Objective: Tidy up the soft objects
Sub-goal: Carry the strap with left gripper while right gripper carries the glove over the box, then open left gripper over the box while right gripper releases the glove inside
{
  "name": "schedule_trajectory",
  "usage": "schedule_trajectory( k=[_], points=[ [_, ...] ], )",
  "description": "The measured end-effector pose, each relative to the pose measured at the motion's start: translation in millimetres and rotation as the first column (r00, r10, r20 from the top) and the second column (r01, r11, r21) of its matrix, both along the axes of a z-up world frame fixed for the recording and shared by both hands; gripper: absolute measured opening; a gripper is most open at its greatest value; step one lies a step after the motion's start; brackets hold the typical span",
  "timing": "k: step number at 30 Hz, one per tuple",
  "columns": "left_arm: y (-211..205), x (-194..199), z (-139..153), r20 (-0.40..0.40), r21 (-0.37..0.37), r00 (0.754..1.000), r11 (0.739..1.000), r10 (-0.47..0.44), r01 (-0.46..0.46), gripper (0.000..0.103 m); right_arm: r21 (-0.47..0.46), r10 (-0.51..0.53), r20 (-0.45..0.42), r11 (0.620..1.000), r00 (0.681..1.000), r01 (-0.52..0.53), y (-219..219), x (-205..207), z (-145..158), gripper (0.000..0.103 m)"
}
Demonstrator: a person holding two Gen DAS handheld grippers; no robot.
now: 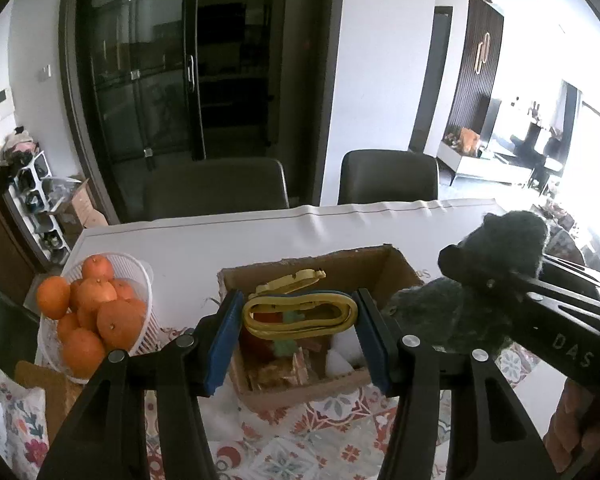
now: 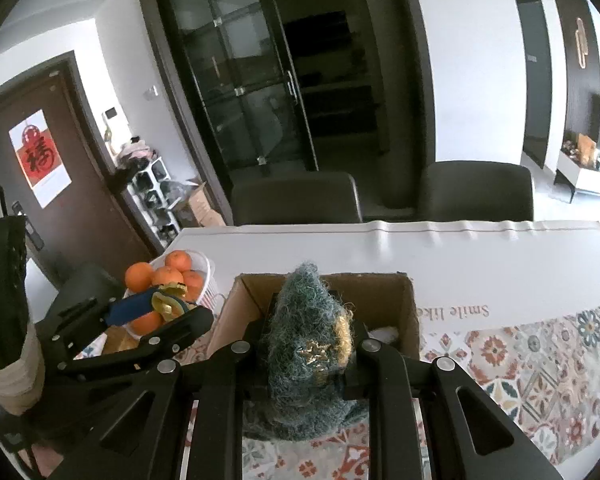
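Note:
My left gripper point(image 1: 300, 300) has its blue pads point(image 1: 220, 340) shut on a flat yellow soft item point(image 1: 300, 316), held in the air over an open cardboard box point(image 1: 312, 394). The box contains several small things, among them something red and something white. My right gripper point(image 2: 312, 320) is shut on a fuzzy dark green plush point(image 2: 304, 360) with a gold star, just above the near side of the box point(image 2: 380, 292). In the left wrist view the right gripper point(image 1: 472, 276) and its green plush point(image 1: 512, 236) are at the right. In the right wrist view the left gripper point(image 2: 160, 304) is at the left.
A white basket point(image 1: 144, 280) of oranges point(image 1: 92, 296) stands left of the box on the table point(image 1: 220, 240), which has a white cover and a patterned cloth point(image 2: 540, 360). Two dark chairs point(image 1: 216, 188) stand at the far side. A floral cushion point(image 1: 16, 420) lies at the near left.

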State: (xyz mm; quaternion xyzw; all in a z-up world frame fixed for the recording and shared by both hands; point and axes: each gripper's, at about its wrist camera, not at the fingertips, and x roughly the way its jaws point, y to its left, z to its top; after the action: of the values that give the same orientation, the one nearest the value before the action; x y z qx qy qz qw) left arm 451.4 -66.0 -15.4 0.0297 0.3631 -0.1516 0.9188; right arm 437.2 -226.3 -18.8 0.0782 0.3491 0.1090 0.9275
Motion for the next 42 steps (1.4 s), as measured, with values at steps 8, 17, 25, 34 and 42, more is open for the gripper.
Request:
schedule_trajectory(
  k=[8, 17, 25, 34, 42],
  points=[
    [-1.7, 36.3, -14.6, -0.063, 0.030, 0.998, 1.000, 0.010, -0.008, 0.055, -0.008, 0.026, -0.084, 1.000, 0.996, -0.027, 1.5, 40.4, -20.5, 0.021],
    [-7.3, 69.3, -48.0, -0.176, 0.038, 0.984, 0.999, 0.017, -0.010, 0.055, -0.003, 0.050, -0.198, 0.999, 0.979, -0.051, 3.0, 76.5, -52.2, 0.021],
    [-12.6, 88.0, -73.8, -0.251, 0.034, 0.968, 0.999, 0.021, -0.013, 0.057, 0.043, 0.052, -0.303, 0.998, 0.952, -0.041, -2.2, 104.3, -86.5, 0.027],
    [-13.3, 90.2, -82.1, -0.266, 0.051, 0.963, 0.999, 0.031, -0.018, 0.078, 0.040, 0.018, -0.370, 0.999, 0.929, -0.004, -10.4, 110.4, -101.3, 0.051],
    [-7.3, 78.6, -68.4, -0.229, 0.077, 0.971, 0.996, 0.063, -0.047, 0.082, -0.009, -0.012, -0.310, 1.000, 0.951, 0.009, -10.0, 103.8, -82.1, 0.073]
  ],
)
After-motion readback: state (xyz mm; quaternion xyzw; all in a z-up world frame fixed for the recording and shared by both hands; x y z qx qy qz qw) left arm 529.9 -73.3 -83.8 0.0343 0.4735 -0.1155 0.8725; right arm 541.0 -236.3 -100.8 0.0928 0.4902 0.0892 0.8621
